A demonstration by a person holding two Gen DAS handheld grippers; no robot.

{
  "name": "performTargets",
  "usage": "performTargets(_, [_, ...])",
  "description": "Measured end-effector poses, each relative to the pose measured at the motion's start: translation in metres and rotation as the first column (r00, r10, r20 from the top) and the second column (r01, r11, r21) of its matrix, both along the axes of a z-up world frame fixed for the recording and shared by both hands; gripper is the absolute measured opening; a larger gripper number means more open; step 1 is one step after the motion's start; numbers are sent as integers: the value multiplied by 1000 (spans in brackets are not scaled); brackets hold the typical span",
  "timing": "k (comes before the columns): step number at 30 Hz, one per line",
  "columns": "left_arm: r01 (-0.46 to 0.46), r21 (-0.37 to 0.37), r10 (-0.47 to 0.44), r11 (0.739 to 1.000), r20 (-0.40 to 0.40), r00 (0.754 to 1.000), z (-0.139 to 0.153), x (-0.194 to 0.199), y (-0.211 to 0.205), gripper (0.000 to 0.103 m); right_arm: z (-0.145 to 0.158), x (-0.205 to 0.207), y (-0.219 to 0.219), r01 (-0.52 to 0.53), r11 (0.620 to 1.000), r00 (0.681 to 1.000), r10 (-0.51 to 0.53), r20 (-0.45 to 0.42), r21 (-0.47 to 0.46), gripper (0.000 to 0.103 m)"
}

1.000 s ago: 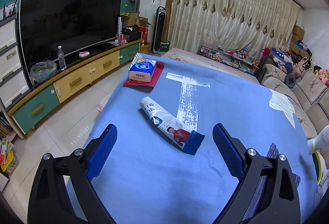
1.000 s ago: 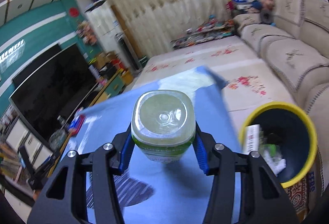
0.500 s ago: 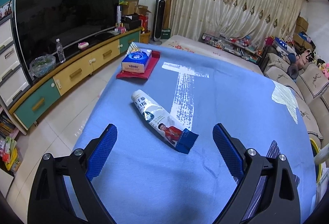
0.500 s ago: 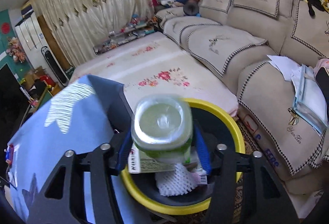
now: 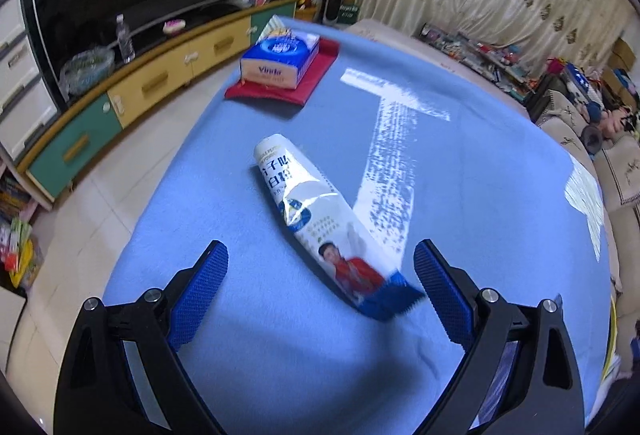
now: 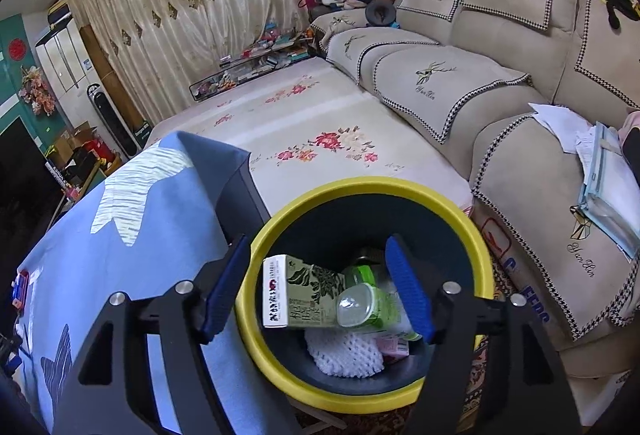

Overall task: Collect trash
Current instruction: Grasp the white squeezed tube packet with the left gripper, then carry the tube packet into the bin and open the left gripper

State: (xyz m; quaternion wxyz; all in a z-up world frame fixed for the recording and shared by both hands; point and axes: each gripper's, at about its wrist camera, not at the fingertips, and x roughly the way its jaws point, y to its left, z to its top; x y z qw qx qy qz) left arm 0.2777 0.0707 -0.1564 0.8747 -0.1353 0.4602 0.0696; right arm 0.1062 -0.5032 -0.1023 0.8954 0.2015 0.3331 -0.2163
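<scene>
While the right gripper (image 6: 316,287) hangs over the yellow-rimmed bin (image 6: 456,203), which stands on the floor between the blue-clothed table (image 6: 132,235) and the sofa (image 6: 500,83), its jaws are opening with nothing pressed between the blue pads. The green bottle (image 6: 362,305) lies below them inside the bin, resting against a green carton (image 6: 300,293) and above a white foam net (image 6: 344,351). The bin sits just beside the table's right edge, presumably so that trash can be carried off the cloth and dropped in with a short swing.

On the table, the left gripper (image 5: 320,287) points steeply down at a crumpled white wrapper (image 5: 320,215) (blue-sealed at its near end, printed with a figure in red). This wrapper is the remaining piece of trash in sight. It lies at a slant near the table's middle, its sealed end reaching in between the jaws close to the right-hand pad. The jaws stand wide apart, touching neither wrapper nor cloth, and so are well placed to close across the near end.

At the far left corner, a blue tissue pack (image 5: 280,59) rests on a red cloth (image 5: 316,87), probably not trash.
</scene>
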Motion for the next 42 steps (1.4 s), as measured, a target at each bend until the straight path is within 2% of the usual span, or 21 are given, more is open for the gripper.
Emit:
performTargets(2, [-4,16,5,1000,-27,1000,-4,11,-1,91,-1,1,1,-7,1000,1000,7,-2,1,67])
performTargets(4, [-6,52,8,999,-39,999,-4,17,-6,83,-1,1,3,-11,1000,1000,11,-3,4,67])
performTargets(7, [11,94,-7,996,-48,999,-3,23,-14,63,0,2,3,-12,1000,1000,12,-2,6,67])
performTargets(9, [20,114,-15,993,-46,999,-3,23,-17,39,0,1,3,-8,1000,1000,8,2,11,67])
performTargets(11, [40,103,-36,994,-43,998,-2,22,-18,34,0,0,3,-7,1000,1000,7,3,15,67])
performTargets(14, [85,65,-83,994,-35,996,1,15,-24,32,0,-3,1,-6,1000,1000,5,6,22,67])
performTargets(18, [159,52,-160,986,-1,987,15,-1,-46,32,0,-7,-1,-2,1000,1000,2,10,27,67])
performTargets(23, [310,59,-314,949,52,948,42,-21,-101,32,4,-15,-4,-3,1000,1000,2,18,23,67])
performTargets(26, [416,60,-420,907,87,903,59,-33,-147,32,7,-21,-4,-5,1000,1000,5,22,20,67])
performTargets(28, [489,59,-493,870,102,864,69,-40,-181,32,8,-27,-6,-4,1000,1000,4,22,19,67])
performTargets(29, [545,59,-549,836,111,829,75,-45,-206,32,9,-30,-8,-3,1000,1000,3,21,17,67])
performTargets(31, [613,64,-616,788,118,779,82,-53,-242,32,9,-35,-12,1,1000,1000,-2,19,15,67])
performTargets(32, [657,66,-660,751,120,742,85,-58,-265,32,9,-40,-14,6,1000,1000,-6,19,16,67])
performTargets(34, [719,63,-721,692,117,683,88,-66,-303,32,8,-46,-17,9,1000,1000,-9,16,13,67])
performTargets(36, [788,62,-789,612,111,604,90,-78,-350,32,8,-53,-22,17,1000,1000,-17,12,11,67])
performTargets(37, [807,66,-809,586,107,579,90,-82,-365,32,7,-57,-25,22,1000,1000,-22,12,14,67])
performTargets(38, [834,69,-836,547,97,541,90,-88,-389,32,6,-62,-29,29,999,1000,-29,12,16,67])
performTargets(42, [894,42,-894,446,58,444,82,-99,-460,33,1,-75,-44,61,998,998,-62,10,27,67])
